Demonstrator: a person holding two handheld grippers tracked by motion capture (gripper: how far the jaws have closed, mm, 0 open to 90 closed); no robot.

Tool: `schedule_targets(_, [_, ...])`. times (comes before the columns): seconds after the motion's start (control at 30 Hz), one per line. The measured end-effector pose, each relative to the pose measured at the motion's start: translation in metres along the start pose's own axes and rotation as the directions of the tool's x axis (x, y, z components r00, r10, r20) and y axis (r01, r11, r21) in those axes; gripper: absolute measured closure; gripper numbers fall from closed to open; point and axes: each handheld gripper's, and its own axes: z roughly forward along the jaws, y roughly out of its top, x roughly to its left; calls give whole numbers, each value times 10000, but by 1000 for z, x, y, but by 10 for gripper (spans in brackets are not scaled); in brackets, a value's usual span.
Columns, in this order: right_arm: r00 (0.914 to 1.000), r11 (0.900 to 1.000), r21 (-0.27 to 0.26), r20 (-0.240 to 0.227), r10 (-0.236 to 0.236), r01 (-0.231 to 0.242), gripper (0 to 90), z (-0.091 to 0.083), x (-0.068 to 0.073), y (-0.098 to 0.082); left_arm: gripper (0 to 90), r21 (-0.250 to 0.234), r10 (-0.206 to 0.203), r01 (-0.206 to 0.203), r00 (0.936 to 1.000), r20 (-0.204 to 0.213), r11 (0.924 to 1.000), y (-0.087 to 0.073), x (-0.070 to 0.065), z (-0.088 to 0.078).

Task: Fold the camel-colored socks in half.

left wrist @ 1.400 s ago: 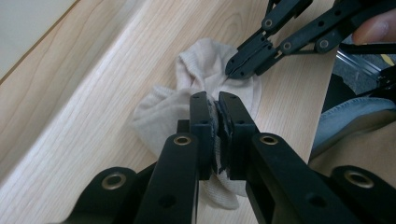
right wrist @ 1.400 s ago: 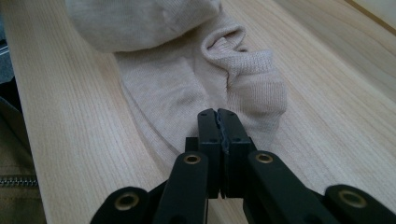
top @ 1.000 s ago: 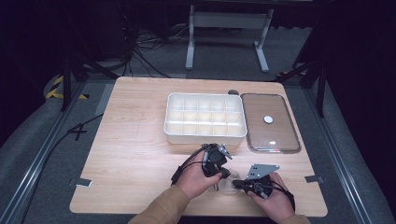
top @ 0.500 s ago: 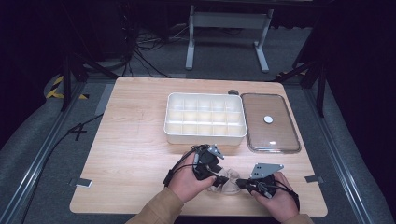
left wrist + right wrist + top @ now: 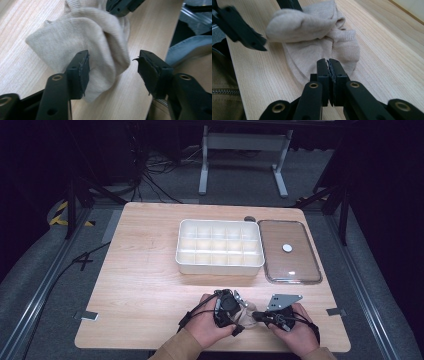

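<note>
Two tongs on pale wood table (image 5: 145, 270), left (image 5: 239, 312) wide apart, right (image 5: 257, 316) pinching beige sock (image 5: 319, 37), dark floor.

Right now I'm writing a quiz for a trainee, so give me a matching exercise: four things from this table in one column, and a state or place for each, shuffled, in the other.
Things:
1. left claw
2. right claw
3. compartment tray
4. clear lid

States or places:
A. lies flat, to the right of the tray
B. jaws wide apart, one on each side of the beige sock
C. white, with nothing visible in its cells, mid-table
D. jaws pressed together

Pairs: 1-B, 2-D, 3-C, 4-A
</note>
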Motion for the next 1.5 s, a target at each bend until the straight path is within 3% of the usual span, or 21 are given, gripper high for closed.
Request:
schedule_targets(0.03, [10000, 10000, 9, 3, -5, 5, 881, 0, 0, 0, 501, -5, -22, 22, 9999, -115, 10000, 0, 0, 1])
schedule_targets(0.2, [10000, 10000, -79, 53, -11, 11, 889, -3, 1, 0, 800, -157, -48, 50, 9999, 112, 9999, -1, 3, 0])
schedule_targets(0.33, [9999, 10000, 26, 117, 25, -25, 893, -6, 0, -2, 849, -322, -96, 100, 9999, 139, 9994, -2, 4, -3])
schedule_targets(0.57, [10000, 9997, 239, 27, 79, -79, 895, -1, -2, -7, 853, -953, -172, 206, 9992, 367, 9952, 1, 7, -13])
schedule_targets(0.63, [9999, 9998, 188, -24, 114, -114, 896, 0, -2, -8, 854, -1282, -32, 81, 9992, 388, 9917, 5, 6, -16])
schedule_targets(0.77, [10000, 9999, 137, -9, 49, -49, 896, 0, -2, -8, 854, -1500, 85, -7, 9986, 514, 9887, 9, 5, -15])
schedule_targets(1.03, [10000, 10000, 40, -34, 58, -58, 897, 1, -2, -9, 854, -1590, 101, -12, 9984, 553, 9873, 17, 6, -5])
schedule_targets(1.13, [10000, 10000, 19, -52, 43, -42, 896, 1, -2, -9, 854, -1472, 245, -191, 9991, 347, 9889, 19, 4, 3])
schedule_targets(1.23, [10000, 10000, 58, -70, -4, 4, 894, -3, -2, -10, 852, -1498, 73, -7, 9990, 434, 9887, 18, 8, 9])
schedule_targets(1.3, [9999, 9996, -282, 150, 70, -66, 894, -17, -5, -8, 778, -1545, 14, 79, 9982, 594, 9880, 18, 8, 12])
schedule_targets(1.37, [9991, 9975, -691, 383, 157, -131, 894, -31, -8, -6, 651, -1539, 275, -160, 9970, 730, 9880, 18, 6, 12])
schedule_targets(1.4, [9991, 9975, -691, 383, 157, -131, 894, -31, -8, -6, 621, -1539, 275, -160, 9970, 730, 9880, 18, 6, 12])
schedule_targets(1.43, [9981, 9946, -991, 489, 373, -323, 893, -43, -12, -6, 580, -1678, 430, -239, 9929, 1111, 9855, 18, 3, 8])
schedule_targets(1.5, [9976, 9939, -1040, 539, 429, -372, 893, -45, -13, -6, 558, -1842, 704, -487, 9911, 1130, 9817, 17, 1, 1])
